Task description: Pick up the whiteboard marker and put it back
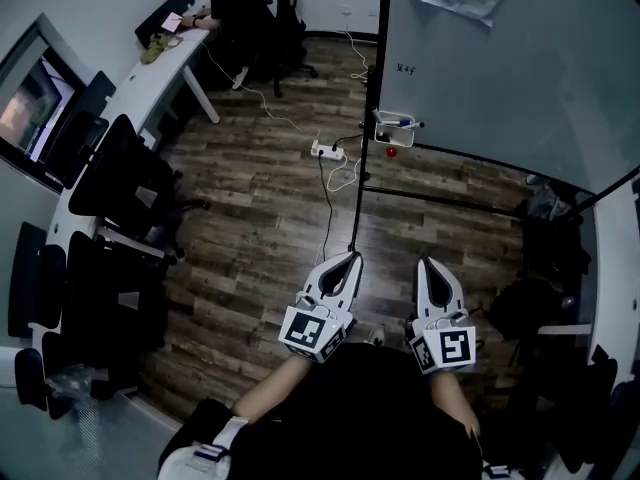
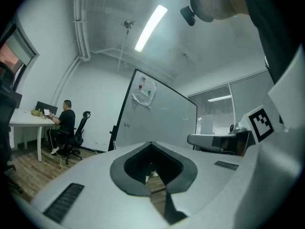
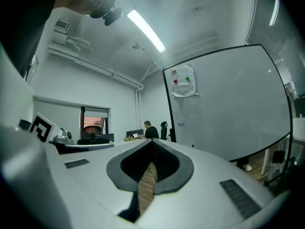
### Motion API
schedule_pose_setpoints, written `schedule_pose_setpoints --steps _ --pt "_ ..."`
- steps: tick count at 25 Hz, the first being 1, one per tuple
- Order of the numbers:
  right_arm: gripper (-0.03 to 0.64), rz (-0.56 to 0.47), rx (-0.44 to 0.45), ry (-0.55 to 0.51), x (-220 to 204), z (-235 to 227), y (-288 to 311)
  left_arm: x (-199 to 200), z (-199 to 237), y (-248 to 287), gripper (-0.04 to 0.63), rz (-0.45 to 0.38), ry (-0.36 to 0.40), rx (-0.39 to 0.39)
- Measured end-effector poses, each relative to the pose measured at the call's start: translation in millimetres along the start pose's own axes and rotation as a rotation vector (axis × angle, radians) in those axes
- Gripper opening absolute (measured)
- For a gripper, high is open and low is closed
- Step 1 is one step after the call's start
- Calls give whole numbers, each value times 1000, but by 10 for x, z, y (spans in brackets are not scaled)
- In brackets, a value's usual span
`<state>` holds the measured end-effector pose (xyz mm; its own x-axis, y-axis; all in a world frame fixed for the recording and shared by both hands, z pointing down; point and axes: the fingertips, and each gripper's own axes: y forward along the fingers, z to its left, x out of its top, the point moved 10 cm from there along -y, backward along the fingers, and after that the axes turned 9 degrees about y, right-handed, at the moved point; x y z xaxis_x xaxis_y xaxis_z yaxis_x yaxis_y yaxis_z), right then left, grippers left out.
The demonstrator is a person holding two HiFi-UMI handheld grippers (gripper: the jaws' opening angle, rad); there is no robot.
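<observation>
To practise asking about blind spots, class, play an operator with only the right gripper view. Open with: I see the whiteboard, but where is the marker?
Observer: The blue marker lies at a small white holder on the whiteboard's lower left corner, in the head view.
Operator: Anything on the floor ahead?
Observer: A white power strip lies on it before the board.
Operator: Is the left gripper free?
Observer: Yes, its jaws are together, nothing between them.
</observation>
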<state>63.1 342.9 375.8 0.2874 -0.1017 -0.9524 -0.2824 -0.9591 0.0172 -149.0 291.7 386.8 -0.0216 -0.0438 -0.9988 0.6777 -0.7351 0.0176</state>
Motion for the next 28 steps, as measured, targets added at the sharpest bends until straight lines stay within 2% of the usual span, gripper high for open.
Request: schedule_pose_setpoints --steps 9,28 --pt "14 -2 30 7 38 -71 -82 -19 -128 59 8 -12 -14 8" --pt "14 25 99 42 95 -694 -126 -29 -535 299 8 23 9 122"
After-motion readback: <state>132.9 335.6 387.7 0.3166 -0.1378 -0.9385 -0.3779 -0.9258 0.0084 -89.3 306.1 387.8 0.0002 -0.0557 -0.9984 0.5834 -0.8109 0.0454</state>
